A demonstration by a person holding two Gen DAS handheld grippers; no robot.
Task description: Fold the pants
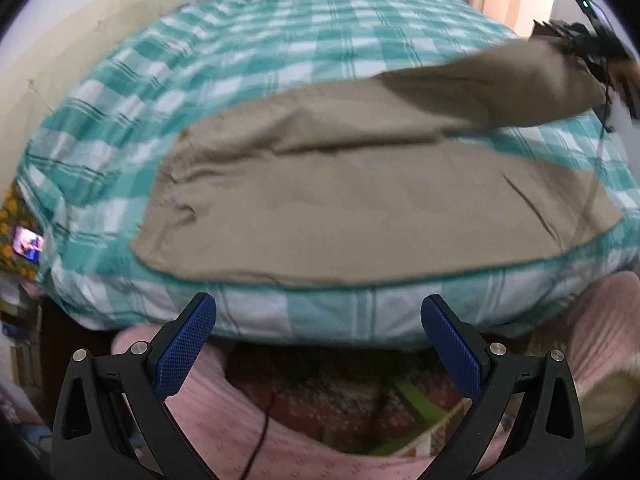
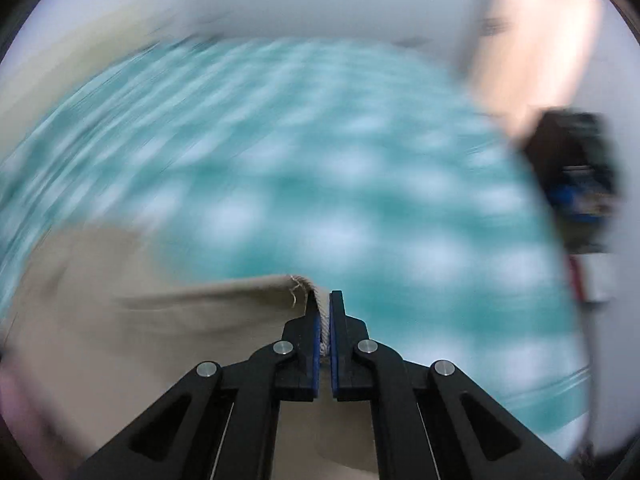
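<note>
Teal-and-white checked bedding [image 1: 280,48] covers the bed, and the left gripper [image 1: 319,344] hangs released over its near edge, nothing between its blue pads. Tan pants [image 1: 360,208] lie spread across the near half. Farther right, one leg lifts off the bedding, its frayed hem pinched in the clenched right gripper [image 2: 325,320].

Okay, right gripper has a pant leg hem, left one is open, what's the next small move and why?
Probably carry the right gripper with the hem across onto the other leg. It is shut on the pants, and that leg hangs lifted over the bed while the rest lies flat. The left gripper is open at the near edge.
</note>
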